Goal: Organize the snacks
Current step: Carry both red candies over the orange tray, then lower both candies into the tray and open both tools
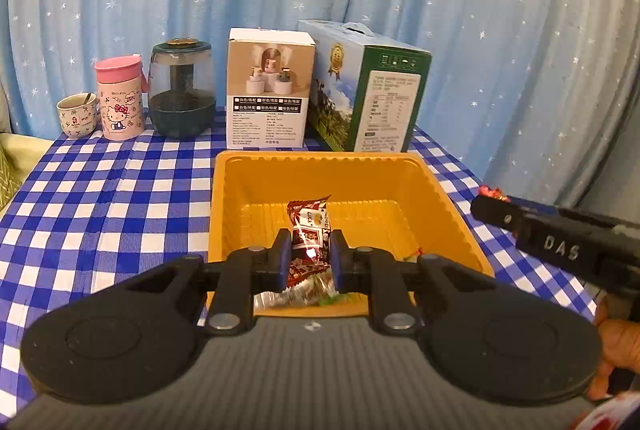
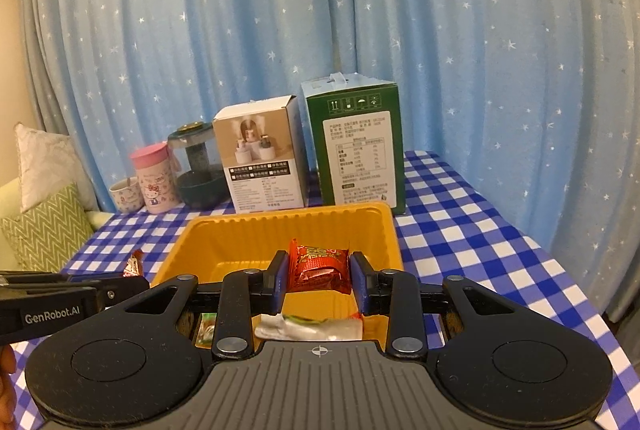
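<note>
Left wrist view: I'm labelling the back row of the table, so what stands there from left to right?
Small patterned cup → pink-lidded mug → dark glass jar → white box → green carton.

Boxes and green carton wall off twelve o'clock behind the yellow bin; checked cloth at nine looks passable.
</note>
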{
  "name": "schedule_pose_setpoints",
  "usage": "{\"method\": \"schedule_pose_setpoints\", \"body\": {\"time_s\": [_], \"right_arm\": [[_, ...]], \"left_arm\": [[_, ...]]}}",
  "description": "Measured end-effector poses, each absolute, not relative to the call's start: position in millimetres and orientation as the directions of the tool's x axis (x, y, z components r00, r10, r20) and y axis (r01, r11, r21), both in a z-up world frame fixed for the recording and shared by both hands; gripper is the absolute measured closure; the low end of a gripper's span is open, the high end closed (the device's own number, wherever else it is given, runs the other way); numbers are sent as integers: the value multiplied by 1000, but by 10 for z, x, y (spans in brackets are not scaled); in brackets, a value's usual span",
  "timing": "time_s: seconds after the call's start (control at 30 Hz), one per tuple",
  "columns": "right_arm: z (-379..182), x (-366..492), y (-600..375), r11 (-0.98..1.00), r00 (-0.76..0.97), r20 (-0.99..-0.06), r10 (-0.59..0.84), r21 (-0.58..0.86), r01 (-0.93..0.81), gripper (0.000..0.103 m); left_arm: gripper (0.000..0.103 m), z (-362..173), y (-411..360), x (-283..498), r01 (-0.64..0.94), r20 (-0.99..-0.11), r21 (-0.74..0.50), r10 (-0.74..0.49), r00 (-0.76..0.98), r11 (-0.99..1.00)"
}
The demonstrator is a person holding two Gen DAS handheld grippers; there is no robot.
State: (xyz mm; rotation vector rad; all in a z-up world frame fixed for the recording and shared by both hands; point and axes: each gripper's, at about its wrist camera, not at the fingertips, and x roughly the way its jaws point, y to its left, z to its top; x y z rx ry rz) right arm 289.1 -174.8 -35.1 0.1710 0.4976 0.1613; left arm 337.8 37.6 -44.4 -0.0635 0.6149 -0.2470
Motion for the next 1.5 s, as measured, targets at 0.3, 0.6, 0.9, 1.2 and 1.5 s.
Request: {"method": "schedule_pose_setpoints", "body": {"time_s": [0.3, 0.6, 0.9, 1.2, 1.5], "right_arm": [[-534, 3187, -1656, 976, 843, -503, 190, 191, -107, 70], [-623, 3340, -1546, 976, 831, -520, 197, 187, -115, 70], [-673, 3443, -1510, 975, 825, -529, 198, 193, -111, 70], [-738, 3504, -1478, 975, 808, -553, 205, 190, -117, 70], [-778, 3526, -1503, 974, 803, -560, 204, 195, -111, 70]], "left_arm": [[85, -519, 363, 3636, 204, -570, -126, -239, 786, 971], [85, -605, 408, 3802, 193, -578, -120, -226, 784, 974], [85, -649, 445, 3900, 189, -577, -135, -233, 783, 973], [85, -738, 399, 4012, 194, -585, -126, -231, 778, 973], [82, -792, 389, 4051, 189, -580, -127, -227, 782, 974]]}}
